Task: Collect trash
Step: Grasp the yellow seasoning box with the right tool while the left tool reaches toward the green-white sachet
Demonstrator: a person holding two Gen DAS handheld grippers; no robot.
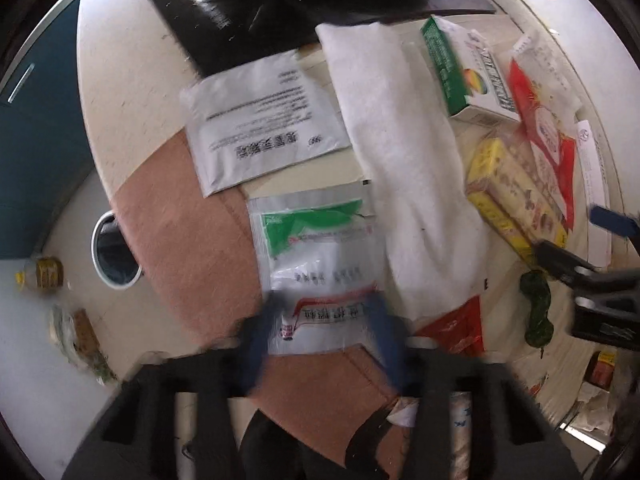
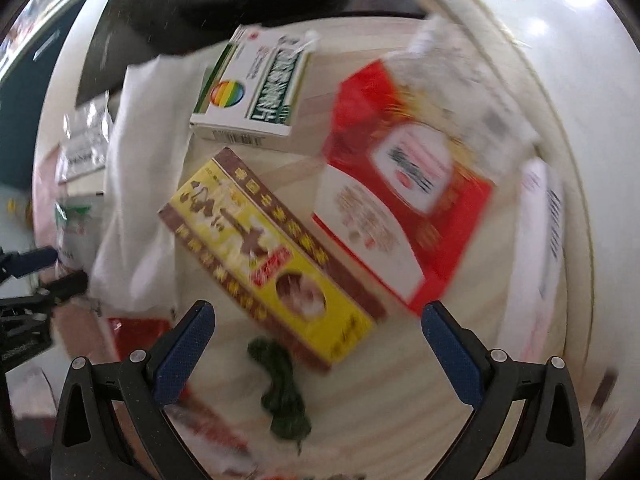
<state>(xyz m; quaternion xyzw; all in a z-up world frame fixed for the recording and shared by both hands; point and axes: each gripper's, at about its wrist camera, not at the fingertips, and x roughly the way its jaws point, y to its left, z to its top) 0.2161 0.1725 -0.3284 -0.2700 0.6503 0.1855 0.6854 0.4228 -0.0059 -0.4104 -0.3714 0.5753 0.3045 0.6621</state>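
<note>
Straddling a glossy flat sachet [image 1: 320,268], left gripper [image 1: 320,336] blurred — grip unclear; right gripper [image 2: 316,340] gapes wide.

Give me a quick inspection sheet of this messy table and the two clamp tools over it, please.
Surface: pale round table, crowded.
Job's things: foil sachet with green print; grey printed pouch; white cloth; green-and-white box; yellow box; red packet; dark green scrap.
Clutter: brown cardboard under the sachets; black bag at the far edge.
Grippers: left gripper with fingers either side of the foil sachet's edge, blurred, grip uncertain; right gripper open above the yellow box, holding nothing.
Cables: nothing seen.
Surroundings: white-rimmed bin and a yellow-capped bottle on the floor.
</note>
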